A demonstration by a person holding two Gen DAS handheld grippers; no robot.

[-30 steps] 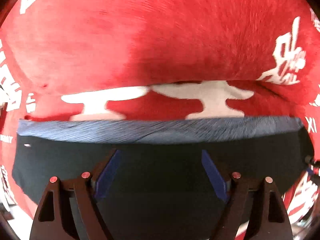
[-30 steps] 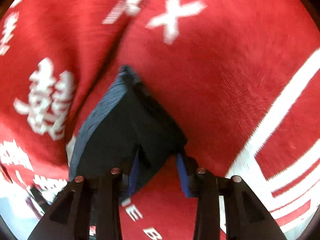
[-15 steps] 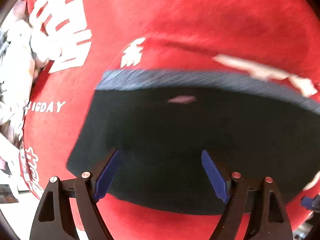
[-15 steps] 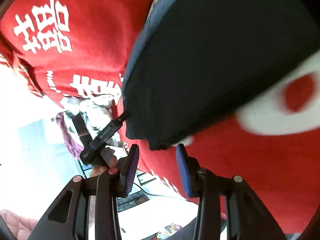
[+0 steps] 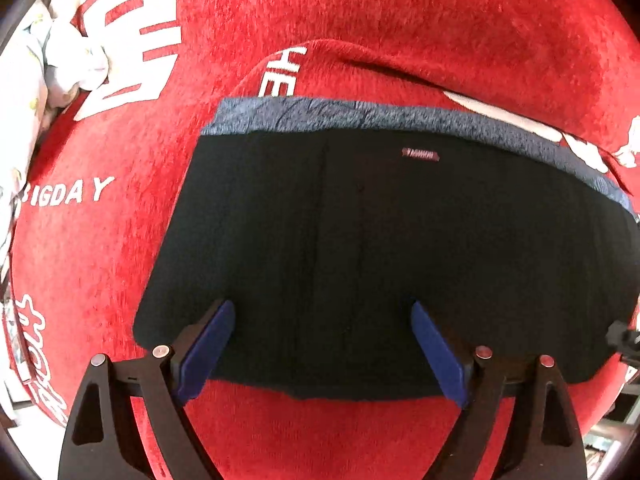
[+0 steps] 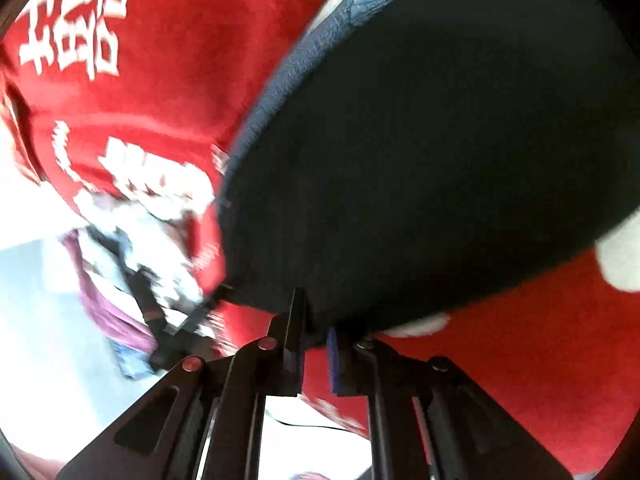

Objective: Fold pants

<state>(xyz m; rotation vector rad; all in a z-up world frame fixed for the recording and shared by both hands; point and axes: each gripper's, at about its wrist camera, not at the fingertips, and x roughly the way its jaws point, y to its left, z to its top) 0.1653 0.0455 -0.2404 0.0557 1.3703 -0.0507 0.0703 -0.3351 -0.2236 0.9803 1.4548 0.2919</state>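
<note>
Since half a second ago our right gripper [image 6: 316, 344] has narrowed its jaws: the wide gap we had is now a thin slit, and the blue pads [image 6: 334, 360] stand almost together right at the near corner of the pants [image 6: 440, 160]. Whether any cloth sits between them we cannot tell, because the corner hides the fingertips and the right wrist view is smeared by motion. That view has also tipped, so the dark fabric fills more of it than before.

Our left gripper [image 5: 320, 344] has changed little. It hovers low over the folded pants [image 5: 380, 248], pointing forward along the garment, its fingers spread wide and holding nothing. Both blue pads [image 5: 208, 344] sit over the near part of the cloth, one toward each side. We cannot say whether they touch it.

We see the pants as a dark folded panel lying flat on the red blanket [image 5: 360, 40] with its white lettering. A blue-grey ribbed band [image 5: 360, 118] runs along the far edge, and a small pink label [image 5: 420, 154] sits just below that band. The near hem lies between our left fingers, with bare red blanket below it.

At the far left of the left wrist view, a bundle of pale cloth [image 5: 60, 64] lies beside the blanket.
</note>
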